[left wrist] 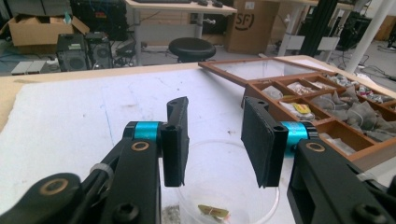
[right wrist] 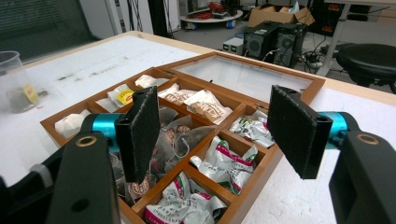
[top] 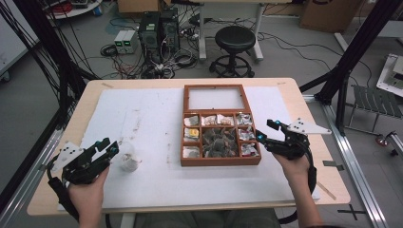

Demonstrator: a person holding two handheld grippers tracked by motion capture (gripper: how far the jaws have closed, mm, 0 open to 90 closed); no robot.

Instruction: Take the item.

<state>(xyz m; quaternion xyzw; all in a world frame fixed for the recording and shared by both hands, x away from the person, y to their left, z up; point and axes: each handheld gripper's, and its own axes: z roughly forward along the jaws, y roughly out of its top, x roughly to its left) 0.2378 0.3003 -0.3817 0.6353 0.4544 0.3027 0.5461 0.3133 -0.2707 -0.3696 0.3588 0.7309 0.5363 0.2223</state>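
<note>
Here, a clear cup (top: pixel 128 156) is seen standing on the white mat (top: pixel 142 123), just beside the left gripper (top: pixel 113 148); in the left gripper view the cup (left wrist: pixel 229 186) is found below and between the jaws, which are held apart and are not pressed on it; a tea bag (left wrist: pixel 212 211) with a yellow tag is seen lying inside the cup. To the right, a wooden box (top: pixel 221 162) with its lid laid open is set on the mat; its compartments are filled with tea bags and packets. The right gripper (top: pixel 264 129) is held at the box's right edge; its jaws are spread wide over the compartments (right wrist: pixel 219 163), with nothing clamped between them.
</note>
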